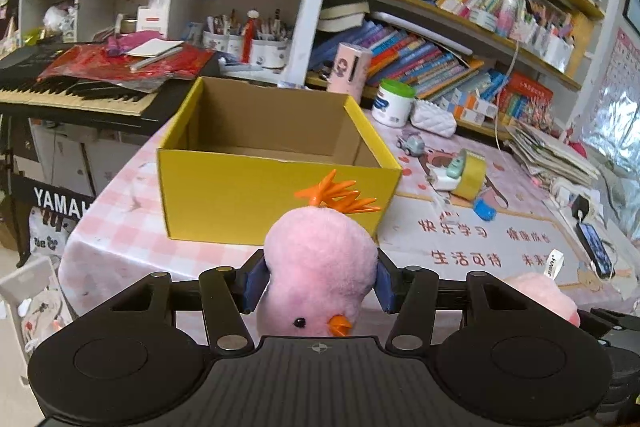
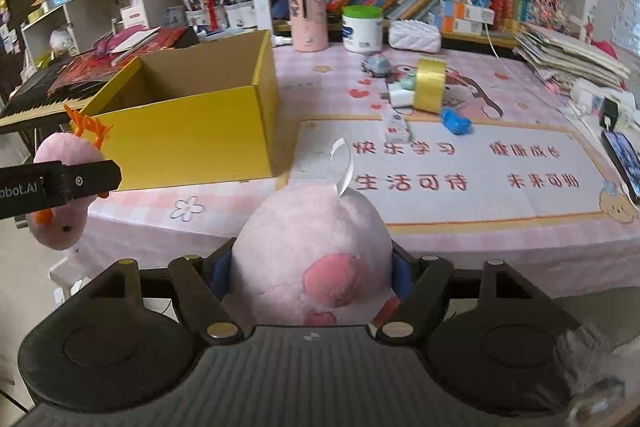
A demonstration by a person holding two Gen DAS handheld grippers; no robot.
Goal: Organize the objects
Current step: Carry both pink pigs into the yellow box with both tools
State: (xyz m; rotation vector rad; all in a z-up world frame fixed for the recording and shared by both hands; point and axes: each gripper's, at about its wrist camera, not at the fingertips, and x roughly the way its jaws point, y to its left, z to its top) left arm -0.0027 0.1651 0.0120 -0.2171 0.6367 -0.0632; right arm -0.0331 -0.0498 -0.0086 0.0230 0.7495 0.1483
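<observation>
A cluttered study corner is serving as the workspace: bookshelves are lining the back wall, and a table under a pink checked tablecloth is carrying the items to be sorted. An open yellow cardboard box is standing near the table's left front corner; as much of its interior as is in view is showing no objects. The left gripper is closing its blue pads on a pink plush chick with orange plastic feet, holding it beak-down in front of the box, short of the near wall. The right gripper is clamping a larger round pink plush toy with a white label loop at the table's front edge, to the right of the box. Progress is judged as early: both toys are in hand but neither is deposited. A roll of yellow tape, a small grey toy car and a blue toy are lying on the cloth, apparently awaiting collection.
</observation>
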